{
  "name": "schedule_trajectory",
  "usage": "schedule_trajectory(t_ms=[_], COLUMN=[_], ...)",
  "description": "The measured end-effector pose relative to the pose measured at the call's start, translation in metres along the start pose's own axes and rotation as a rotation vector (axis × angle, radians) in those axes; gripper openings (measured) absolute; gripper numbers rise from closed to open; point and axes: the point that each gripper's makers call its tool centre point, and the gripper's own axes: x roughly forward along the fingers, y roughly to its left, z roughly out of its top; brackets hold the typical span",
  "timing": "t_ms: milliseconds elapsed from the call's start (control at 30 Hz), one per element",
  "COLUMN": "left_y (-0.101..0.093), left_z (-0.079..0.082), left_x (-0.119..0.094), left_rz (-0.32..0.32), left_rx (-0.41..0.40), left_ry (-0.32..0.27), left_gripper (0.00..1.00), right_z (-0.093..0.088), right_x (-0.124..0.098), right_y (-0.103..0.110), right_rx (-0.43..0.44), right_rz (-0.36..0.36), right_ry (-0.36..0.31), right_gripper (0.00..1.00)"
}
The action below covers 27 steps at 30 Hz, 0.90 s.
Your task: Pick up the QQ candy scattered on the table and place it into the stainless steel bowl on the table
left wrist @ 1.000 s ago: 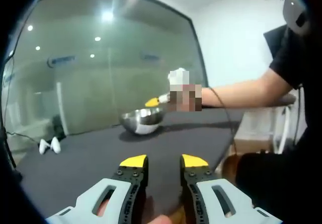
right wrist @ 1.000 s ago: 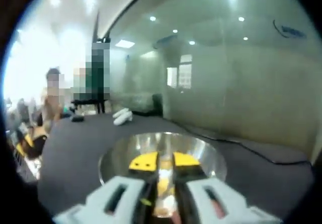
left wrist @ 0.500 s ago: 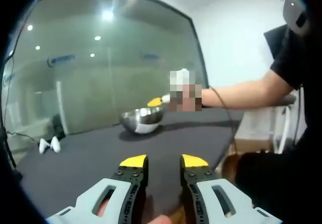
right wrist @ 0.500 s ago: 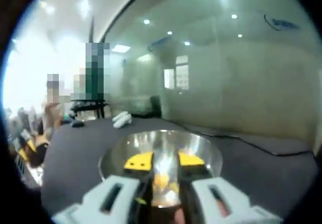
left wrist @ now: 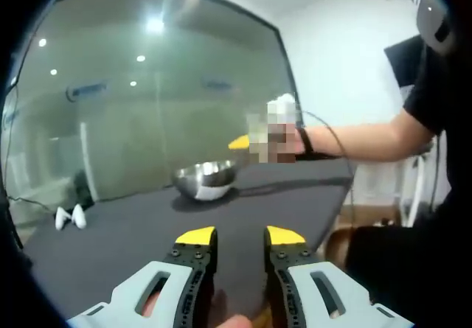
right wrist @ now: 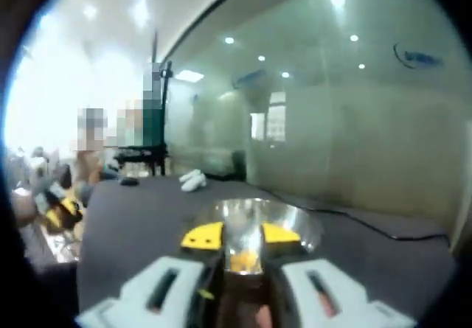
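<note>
Since a second ago my right tool [right wrist: 242, 233] has lifted up and away from the stainless steel bowl [right wrist: 295, 217]; the bowl sits smaller and lower behind its tips than it did, and from the left gripper view that tool's yellow tip [left wrist: 239, 142] has risen from the rim to well above the bowl [left wrist: 206, 179]. Its jaws have gone from nearly together to a clear gap. Nothing is between them now. Just past that gap, down inside the bowl, I see yellow-orange QQ candy [right wrist: 243, 258]; I can't count the pieces through the blur.

My left tool [left wrist: 240, 235] hasn't moved: it hangs low over the near part of the dark bench [left wrist: 133, 232], jaws parted about as wide as the right ones, holding nothing. The bowl stands on the bench well ahead of it, slightly to the left. My right arm [left wrist: 369, 138] reaches in from the right side of that view, a cable [left wrist: 335, 162] trailing off the wrist down toward the bench edge.

Further out, two small white objects [left wrist: 66, 218] lie far left of the left tool on the bench; the same pair [right wrist: 192, 180] shows beyond the bowl, left of the right tool. Behind everything is a glass wall [left wrist: 147, 99] with ceiling lights reflected in it.
</note>
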Motion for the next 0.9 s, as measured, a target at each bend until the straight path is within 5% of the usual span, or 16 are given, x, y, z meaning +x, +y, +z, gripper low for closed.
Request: schedule_trajectory(t_ms=[200, 467, 900], left_y=[-0.005, -0.007, -0.012], left_z=[0.006, 0.01, 0.01], left_x=[0.008, 0.023, 0.032], left_rz=[-0.024, -0.039, -0.046], left_rx=[0.003, 0.007, 0.005], left_ry=[-0.012, -0.023, -0.023], left_gripper=[0.27, 0.27, 0.27], right_z=[0.007, -0.025, -0.057], right_x=[-0.058, -0.126, -0.181], right_y=[0.007, 0.011, 0.013], right_rx=[-0.007, -0.051, 0.008], right_rz=[-0.014, -0.085, -0.13], right_ry=[-0.057, 0.002, -0.01], right_gripper=[0.21, 0.24, 0.25])
